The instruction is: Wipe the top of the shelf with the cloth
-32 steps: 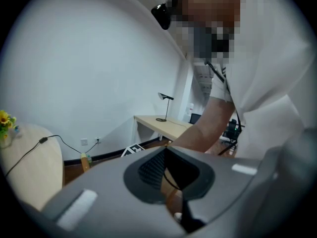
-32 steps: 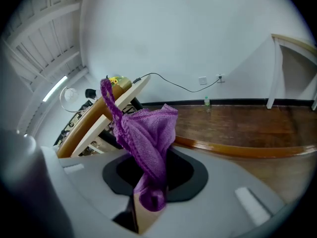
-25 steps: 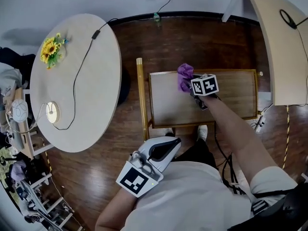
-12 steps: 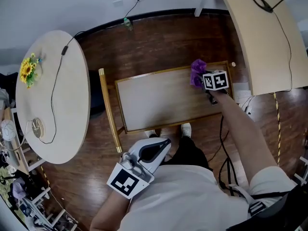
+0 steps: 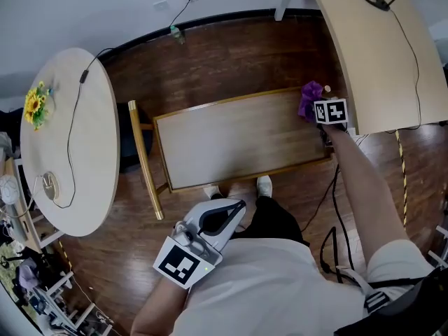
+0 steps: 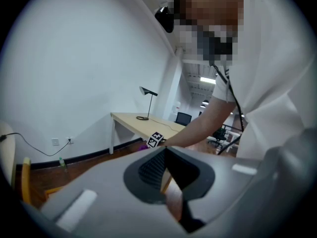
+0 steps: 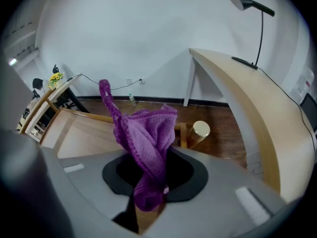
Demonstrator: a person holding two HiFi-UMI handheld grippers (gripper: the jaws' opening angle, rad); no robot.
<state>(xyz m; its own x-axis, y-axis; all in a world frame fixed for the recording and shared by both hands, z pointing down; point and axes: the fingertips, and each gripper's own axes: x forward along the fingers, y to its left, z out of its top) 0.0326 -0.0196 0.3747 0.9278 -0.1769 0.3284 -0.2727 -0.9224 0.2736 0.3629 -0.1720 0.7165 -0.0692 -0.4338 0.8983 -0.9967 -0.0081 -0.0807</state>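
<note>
1. Overhead, in the head view, the right gripper (image 5: 318, 112) reaches out at arm's length to the far right corner of the wooden shelf (image 5: 231, 142). The purple cloth (image 5: 309, 99) sits bunched at its tip, on the shelf top right at that corner. The rest of the pale top is bare. The left gripper (image 5: 236, 207) hangs close to the person's body, near the front edge of the shelf, with its jaws drawn together to a point. A round table (image 5: 77, 166) stands to the left and a long desk (image 5: 378, 47) to the right, on dark wooden floor.

2. Seen from the left gripper view, the jaws meet at their tips with nothing between them. Beyond them the person's arm stretches to the marker cube (image 6: 156, 139) of the right gripper, and a small patch of purple shows just beside it. A desk lamp (image 6: 147, 92) stands on the desk behind.

3. Close up, in the right gripper view, the jaws are clamped on the cloth's lower end. The cloth (image 7: 143, 143) is a thick, looped terry fabric, crumpled into folds, with a stitched edge running up as a narrow strip to the upper left. It hangs over the shelf's corner, just beside a round-capped corner post (image 7: 200, 130).
</note>
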